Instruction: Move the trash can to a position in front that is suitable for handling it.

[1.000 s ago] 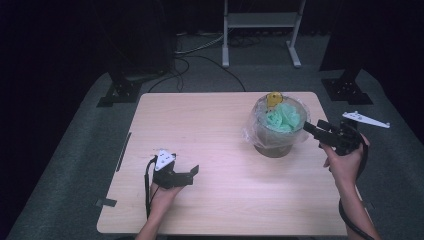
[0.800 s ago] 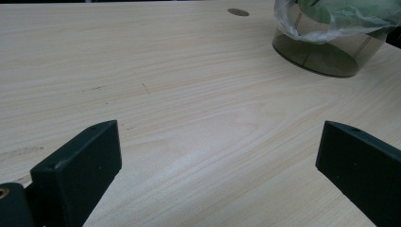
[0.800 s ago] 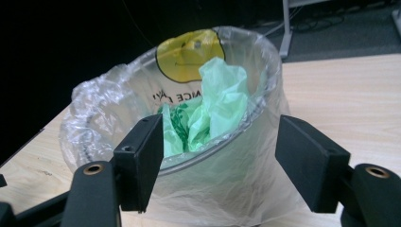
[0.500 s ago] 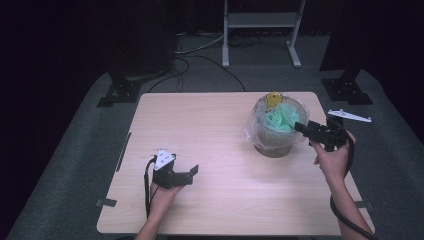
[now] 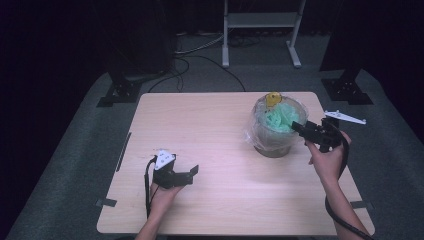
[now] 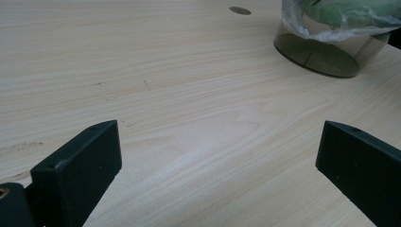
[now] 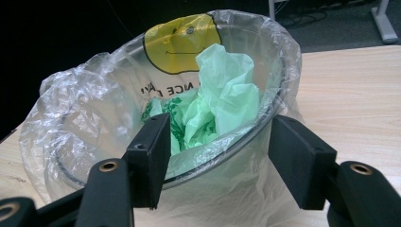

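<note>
1. The pale wooden desk (image 5: 220, 125) carries everything; dark floor surrounds it.
2. A clear round bin (image 5: 274, 131) stands at the desk's far right, lined with a clear plastic bag (image 7: 71, 123) that bears a yellow smiley face (image 7: 182, 40) and folds out over the rim.
3. A crumpled green plastic bag (image 7: 222, 99) lies inside the bin.
4. The right gripper (image 5: 298, 127) is held level at the bin's near-right rim; its jaws have just been closing but stand apart, one inside the rim and one outside, not yet pressing on it.
5. The left gripper (image 5: 192, 172) rests on the desk at the near left, well apart from the bin, its jaws wide open with bare wood between them.
</note>
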Available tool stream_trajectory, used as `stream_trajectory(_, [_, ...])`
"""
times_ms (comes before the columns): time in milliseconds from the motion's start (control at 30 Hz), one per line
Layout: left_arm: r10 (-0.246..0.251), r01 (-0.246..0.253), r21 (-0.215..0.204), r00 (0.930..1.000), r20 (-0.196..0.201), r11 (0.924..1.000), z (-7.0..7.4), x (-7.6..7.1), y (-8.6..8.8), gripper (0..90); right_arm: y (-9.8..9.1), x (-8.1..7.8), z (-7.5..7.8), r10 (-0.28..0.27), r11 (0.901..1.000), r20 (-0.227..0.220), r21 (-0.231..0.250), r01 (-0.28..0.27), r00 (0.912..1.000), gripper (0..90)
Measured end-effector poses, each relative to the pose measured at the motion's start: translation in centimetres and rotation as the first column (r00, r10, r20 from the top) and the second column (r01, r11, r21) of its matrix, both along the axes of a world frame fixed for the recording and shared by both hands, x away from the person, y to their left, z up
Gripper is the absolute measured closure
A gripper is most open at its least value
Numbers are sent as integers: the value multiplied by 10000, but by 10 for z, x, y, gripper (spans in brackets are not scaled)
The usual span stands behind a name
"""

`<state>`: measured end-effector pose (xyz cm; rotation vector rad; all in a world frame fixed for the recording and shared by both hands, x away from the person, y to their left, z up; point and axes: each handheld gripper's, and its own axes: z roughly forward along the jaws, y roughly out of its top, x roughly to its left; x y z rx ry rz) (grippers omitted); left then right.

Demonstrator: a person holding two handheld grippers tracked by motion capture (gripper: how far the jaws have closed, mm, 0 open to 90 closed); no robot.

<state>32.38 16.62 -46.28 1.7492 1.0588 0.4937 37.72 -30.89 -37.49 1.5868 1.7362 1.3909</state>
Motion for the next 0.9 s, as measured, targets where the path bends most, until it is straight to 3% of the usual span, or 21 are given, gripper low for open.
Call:
stream_trajectory(500, [57,-57,24,10000,40,10000,0,-1,0,0,27,-2,0,410,9991,-17,-56,-410,9992,396])
stream_trajectory(900, [91,-91,-28,10000,-17,10000,0,0,2,0,64,-7,3,1177,9926,-87,-273,-1179,9930,396])
